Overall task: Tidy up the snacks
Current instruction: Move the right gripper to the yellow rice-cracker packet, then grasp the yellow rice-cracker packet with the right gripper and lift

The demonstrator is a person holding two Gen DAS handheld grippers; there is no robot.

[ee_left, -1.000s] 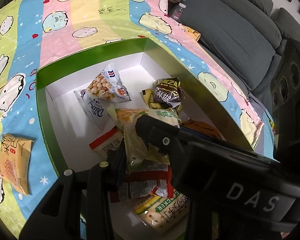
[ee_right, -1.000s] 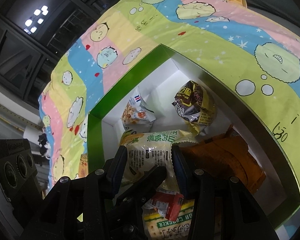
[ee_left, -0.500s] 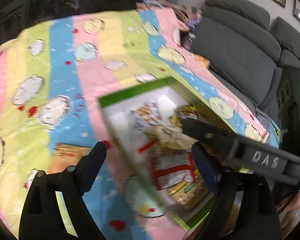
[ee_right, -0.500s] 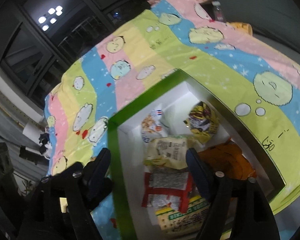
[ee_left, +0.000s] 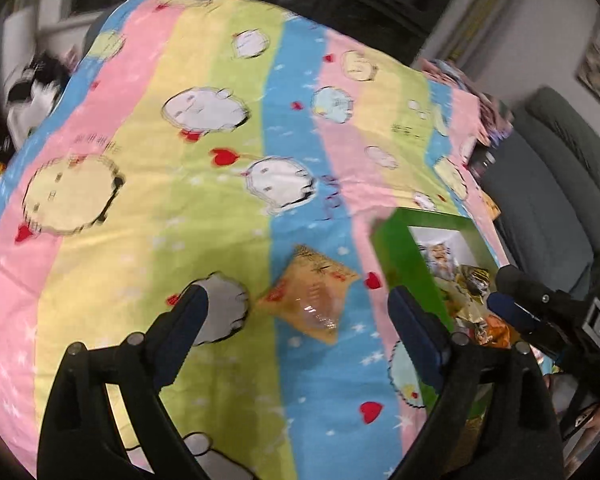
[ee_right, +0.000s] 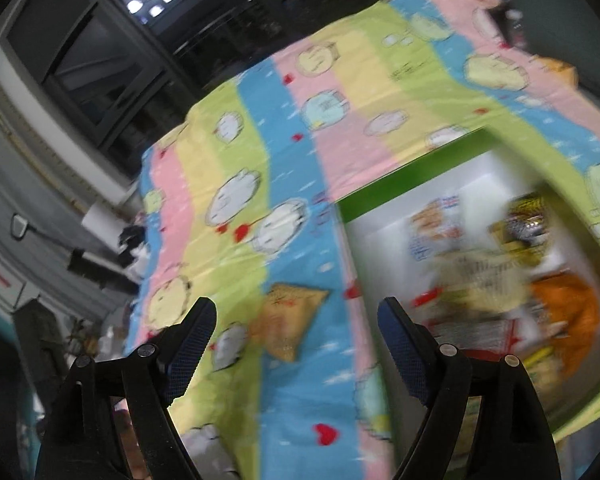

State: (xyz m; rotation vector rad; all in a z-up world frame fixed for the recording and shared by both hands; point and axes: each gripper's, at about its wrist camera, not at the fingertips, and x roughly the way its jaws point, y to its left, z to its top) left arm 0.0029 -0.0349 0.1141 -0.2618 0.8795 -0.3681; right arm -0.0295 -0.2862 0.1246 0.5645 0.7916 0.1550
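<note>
Step in hand, as I read it: picking up the last loose snack. One orange packet (ee_left: 310,294) lies flat on the striped cartoon cloth (ee_left: 204,184) covering the worktop, just beside the green box (ee_left: 400,256), near its left wall and not touching it. The box already has several packets in it: a white-and-blue bag, a dark foil bag, an orange bag, and a red-and-white one. Blur makes the labels unreadable.

Left tongs (ee_left: 298,312): spread wide, nothing between them, hovering above the cloth with the orange packet framed in the gap. Not in contact from what I can see.

Right tongs (ee_right: 296,324): also spread, empty, pointed at the same packet (ee_right: 290,326) from the box side. Box (ee_right: 384,192) interior sits to its right in the right wrist view. Both views are motion-blurred, so exact height above the cloth is hard to tell.

Next move, my call:
- only one pair of tongs needs to take the packet; left looks better lined up
- lower until the tips straddle the packet, pinch at an edge seam or across the narrow side
- it's a puffy, slick bag, so expect slip; it lies flat, so the tips must get down to the cloth without snagging fabric
- lift, carry over the green wall, release in a free patch of white floor at the far end
</note>
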